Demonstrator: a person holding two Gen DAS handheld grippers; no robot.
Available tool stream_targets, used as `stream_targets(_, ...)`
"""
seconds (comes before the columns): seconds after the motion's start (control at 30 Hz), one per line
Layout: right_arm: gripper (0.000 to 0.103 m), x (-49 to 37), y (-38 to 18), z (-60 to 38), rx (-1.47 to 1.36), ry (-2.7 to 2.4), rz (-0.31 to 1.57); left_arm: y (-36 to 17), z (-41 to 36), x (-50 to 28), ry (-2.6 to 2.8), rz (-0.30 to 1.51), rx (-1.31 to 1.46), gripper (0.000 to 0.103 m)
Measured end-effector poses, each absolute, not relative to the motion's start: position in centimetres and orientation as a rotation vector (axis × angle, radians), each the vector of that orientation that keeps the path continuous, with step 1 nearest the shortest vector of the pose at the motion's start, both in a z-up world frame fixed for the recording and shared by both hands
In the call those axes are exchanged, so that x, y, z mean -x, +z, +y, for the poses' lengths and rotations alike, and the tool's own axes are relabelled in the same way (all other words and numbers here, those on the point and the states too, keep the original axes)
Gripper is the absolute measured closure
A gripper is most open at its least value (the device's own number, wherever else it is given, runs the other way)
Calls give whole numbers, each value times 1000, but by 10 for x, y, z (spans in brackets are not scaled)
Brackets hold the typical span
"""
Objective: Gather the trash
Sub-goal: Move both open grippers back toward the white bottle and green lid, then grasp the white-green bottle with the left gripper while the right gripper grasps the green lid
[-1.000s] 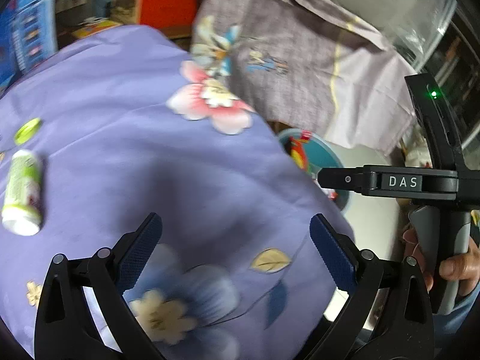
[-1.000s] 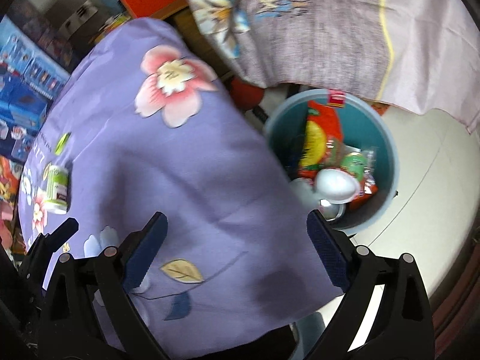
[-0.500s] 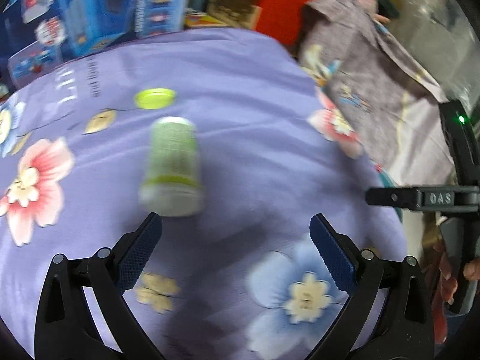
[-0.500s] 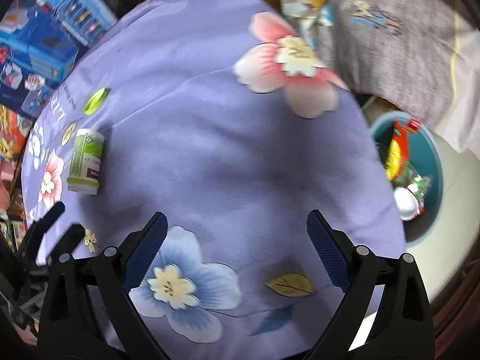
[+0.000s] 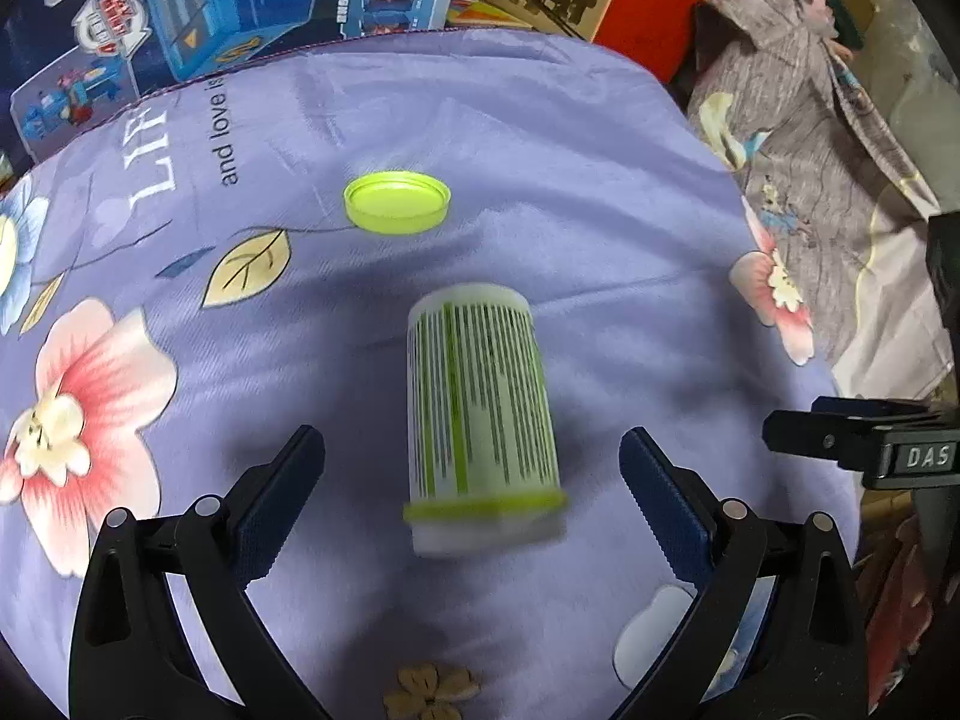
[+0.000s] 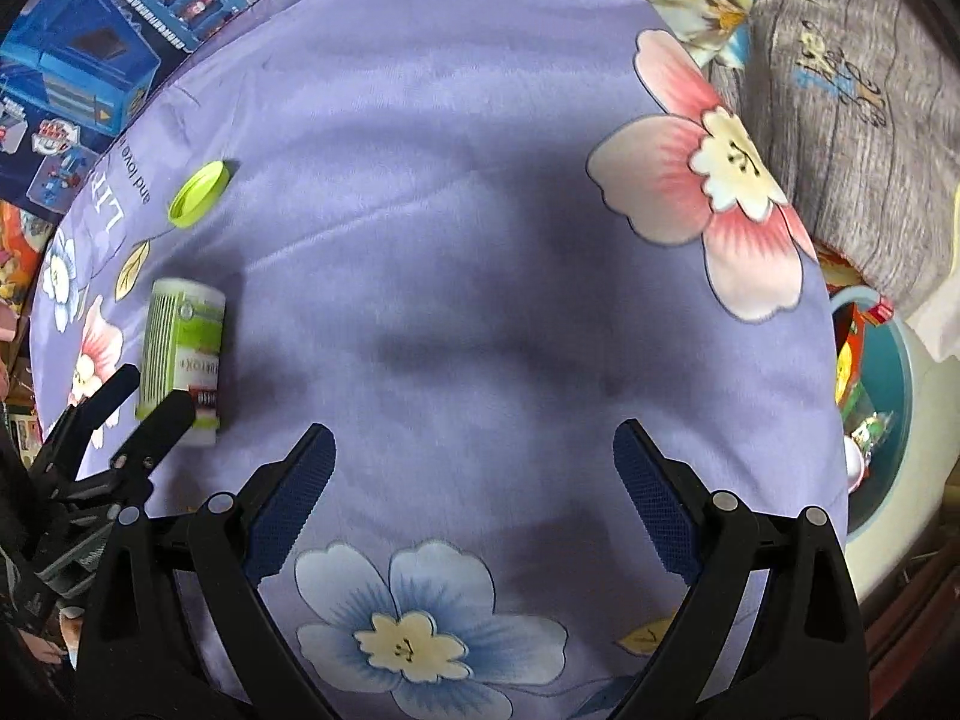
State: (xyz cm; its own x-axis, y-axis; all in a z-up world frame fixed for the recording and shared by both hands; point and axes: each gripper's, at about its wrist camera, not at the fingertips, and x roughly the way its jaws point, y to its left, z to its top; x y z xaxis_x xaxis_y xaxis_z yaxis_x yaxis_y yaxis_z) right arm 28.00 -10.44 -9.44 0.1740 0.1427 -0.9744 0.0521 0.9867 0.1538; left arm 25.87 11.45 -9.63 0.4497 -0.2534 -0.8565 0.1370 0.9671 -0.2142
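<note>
A white and green plastic bottle [image 5: 480, 420] lies on its side on the purple flowered cloth [image 5: 540, 180], open end toward me. My left gripper [image 5: 472, 474] is open, its fingers on either side of the bottle without touching it. A loose green cap [image 5: 396, 203] lies beyond the bottle. In the right wrist view the bottle [image 6: 183, 354] and the cap [image 6: 199, 193] lie at the far left, with the left gripper [image 6: 129, 405] at the bottle. My right gripper [image 6: 471, 468] is open and empty above the cloth's middle.
A teal trash bin [image 6: 888, 420] holding wrappers stands on the floor at the table's right edge. Blue toy boxes [image 5: 210, 18] stand behind the table. A grey patterned cloth [image 5: 828, 138] hangs at the right. The right gripper's body [image 5: 882, 450] shows at the right.
My left gripper has swung left and closed in on the bottle, which now lies between its open fingers. My right gripper has turned from the bin toward the table's middle.
</note>
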Motion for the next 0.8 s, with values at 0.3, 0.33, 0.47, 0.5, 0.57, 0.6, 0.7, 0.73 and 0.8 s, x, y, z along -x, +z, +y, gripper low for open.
stream_targets(0.3, 13, -307, -99, -87, -145, 85, 1408, -113, 114, -267, -272, 1102, 112, 52)
stream_targets(0.33, 13, -311, -99, -84, -144, 90, 1409, -112, 115, -267, -273, 1097, 110, 52)
stream_targets(0.47, 13, -322, -98, -66, -130, 126, 1400, -106, 132, -268, -234, 1066, 116, 52)
stream_targets(0.5, 13, -327, -96, -58, -127, 145, 1395, -103, 143, -269, -221, 1058, 136, 52)
stream_targets(0.57, 13, -336, -94, -44, -120, 177, 1393, -99, 158, -272, -192, 1045, 154, 52)
stream_targets(0.6, 13, -342, -93, -35, -115, 203, 1393, -97, 169, -273, -173, 1038, 170, 52)
stream_targets(0.7, 13, -361, -90, -9, -102, 249, 1374, -93, 192, -274, -140, 1028, 208, 52)
stream_targets(0.73, 13, -366, -90, -2, -104, 260, 1366, -91, 201, -274, -122, 1022, 218, 52)
stream_targets(0.8, 13, -377, -90, 11, -104, 274, 1351, -89, 215, -274, -95, 1016, 237, 52)
